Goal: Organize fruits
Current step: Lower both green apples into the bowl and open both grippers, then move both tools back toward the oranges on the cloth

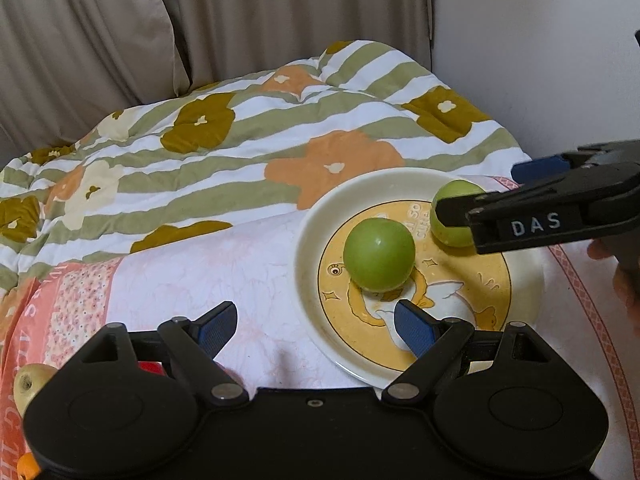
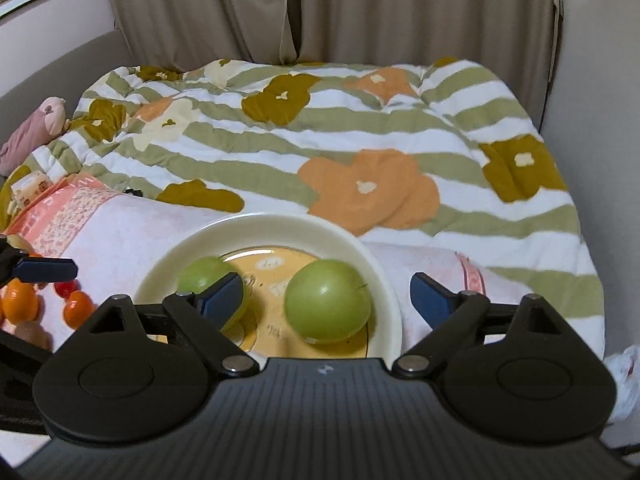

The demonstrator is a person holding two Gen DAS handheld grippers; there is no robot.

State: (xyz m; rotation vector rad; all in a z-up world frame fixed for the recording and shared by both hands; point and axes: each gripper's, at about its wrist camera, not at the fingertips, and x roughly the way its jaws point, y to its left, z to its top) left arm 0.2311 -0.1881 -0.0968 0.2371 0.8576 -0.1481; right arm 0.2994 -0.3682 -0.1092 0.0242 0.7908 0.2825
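Only the right wrist view shows the loose fruit lying on the pink cloth (image 2: 132, 232) to the left of the plate (image 2: 360, 248): small oranges (image 2: 78, 308) and a red piece (image 2: 66, 287), plus a pink plush toy (image 2: 36, 128) at the far left edge. The left wrist view alone shows a pale fruit (image 1: 30, 382) at its lower left corner, partly hidden behind the gripper body.

A striped flowered quilt (image 1: 248, 132) covers the bed behind the plate, with beige curtains (image 2: 360, 8) beyond.

Two green apples sit on the plate: one (image 1: 379, 254) near the middle, the other (image 1: 456, 212) by the far rim. The right gripper (image 2: 326, 300) is spread wide around the second apple without pressing it, one finger crossing in front of it. The left gripper (image 1: 316, 326) is also wide apart and holds nothing, one blue fingertip (image 1: 414, 326) over the plate, near the middle apple.
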